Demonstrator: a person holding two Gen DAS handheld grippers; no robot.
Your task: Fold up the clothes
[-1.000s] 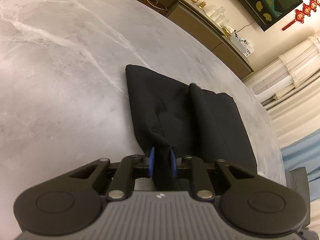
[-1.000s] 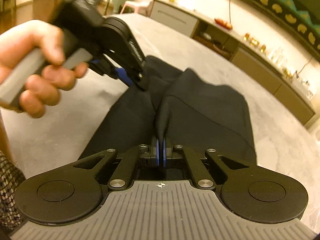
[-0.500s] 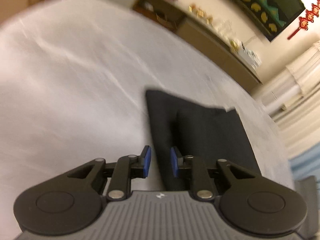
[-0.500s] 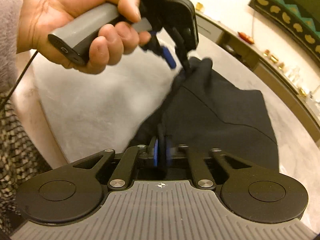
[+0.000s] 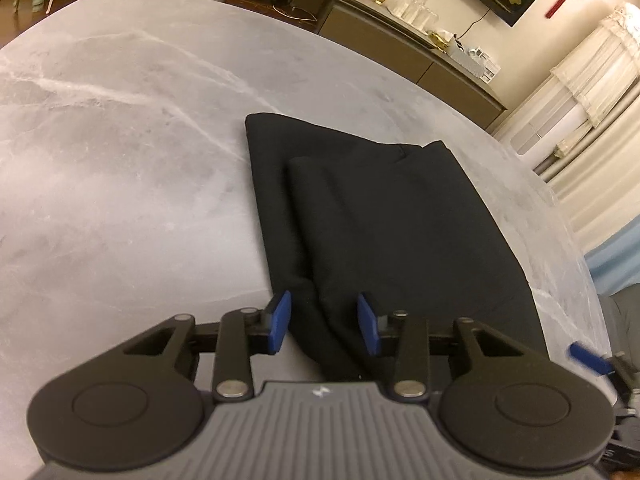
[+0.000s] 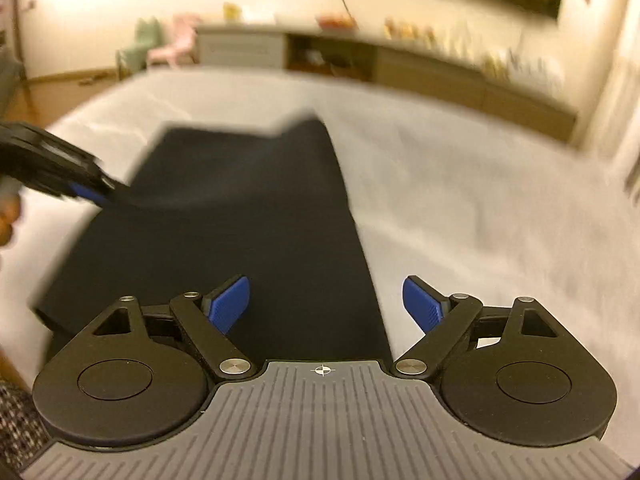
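Folded black garment [image 5: 384, 216] flat on surface [image 5: 120, 152], long axis 6-to-12 o'clock; bare marble toward 9. Left tool [image 5: 323, 322], right tool [image 6: 326, 306]: fingers apart, gripping nothing.

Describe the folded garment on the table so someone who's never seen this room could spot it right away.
Start at the large round grey marble table. Near its edge lies the flat folded black cloth garment, a long rectangle with one layer folded over another. It is the only dark thing on the pale stone.

Grey marble table [image 5: 120, 140], long sideboard [image 5: 400, 48]
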